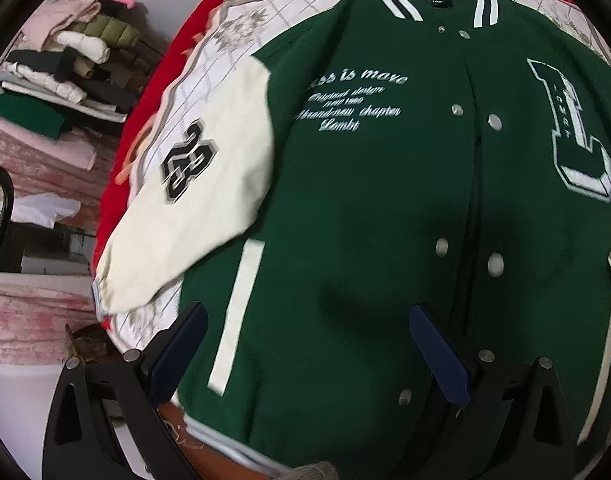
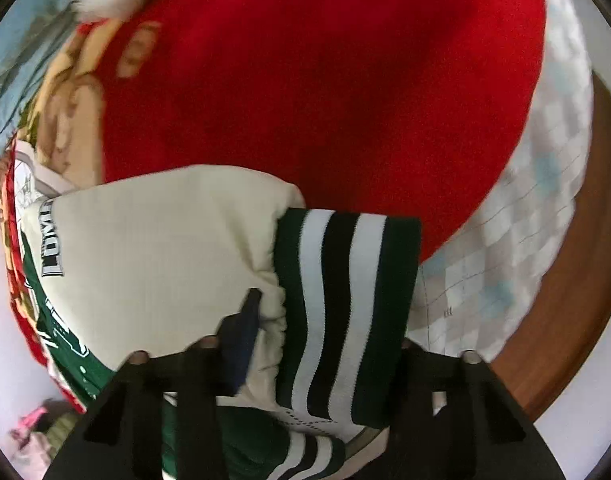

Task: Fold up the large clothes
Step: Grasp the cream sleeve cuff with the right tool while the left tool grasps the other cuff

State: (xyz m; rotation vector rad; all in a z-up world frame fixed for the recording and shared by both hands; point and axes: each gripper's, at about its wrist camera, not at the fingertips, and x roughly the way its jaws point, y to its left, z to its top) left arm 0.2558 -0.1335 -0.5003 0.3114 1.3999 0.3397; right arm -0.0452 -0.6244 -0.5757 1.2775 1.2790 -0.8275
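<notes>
Both grippers differ: right gripper (image 2: 305, 336) clamps the striped cuff (image 2: 345, 312), left gripper (image 1: 317, 344) gapes empty over the varsity jacket (image 1: 365, 220); carry sleeve flat across chest.

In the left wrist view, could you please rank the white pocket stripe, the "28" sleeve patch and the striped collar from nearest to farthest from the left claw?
1. White pocket stripe: just ahead of the left claw, left of centre.
2. "28" sleeve patch: on the cream sleeve, farther out to the left.
3. Striped collar: at the jacket's far top edge.
</notes>
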